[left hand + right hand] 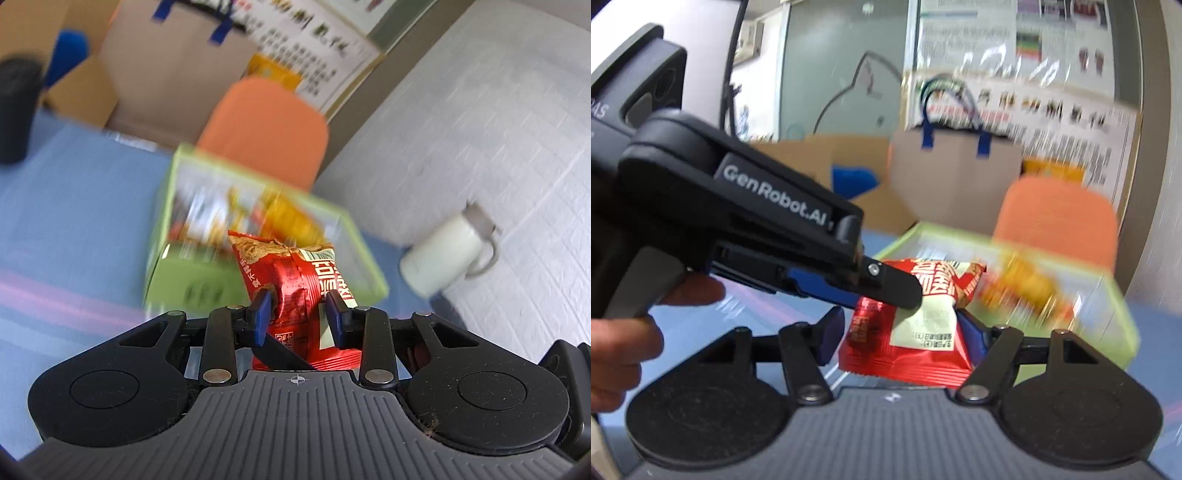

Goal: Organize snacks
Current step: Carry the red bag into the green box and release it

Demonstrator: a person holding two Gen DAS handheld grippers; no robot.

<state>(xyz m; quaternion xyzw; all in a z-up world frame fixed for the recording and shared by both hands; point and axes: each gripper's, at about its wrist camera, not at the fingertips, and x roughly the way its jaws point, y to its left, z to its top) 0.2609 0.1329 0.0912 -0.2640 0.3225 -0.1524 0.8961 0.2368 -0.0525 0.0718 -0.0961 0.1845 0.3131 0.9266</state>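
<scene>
A red snack packet [295, 291] with a pale label is pinched between the blue pads of my left gripper [300, 308], held above the blue table in front of a green box [192, 284]. The green box holds several blurred snack packets [280, 218]. In the right wrist view the same red packet [916, 328] hangs in the left gripper's fingers [897, 288], and sits between the spread fingers of my right gripper [901, 339]. The right pads look apart from the packet on the left side; the right pad is hidden behind it. The green box [1123, 317] lies just beyond.
A white mug [443, 254] stands on its side at the right on the pale floor area. An orange chair back [266, 129] is behind the box. A brown paper bag [956, 177], cardboard boxes and a black cylinder [16, 110] stand at the table's far side.
</scene>
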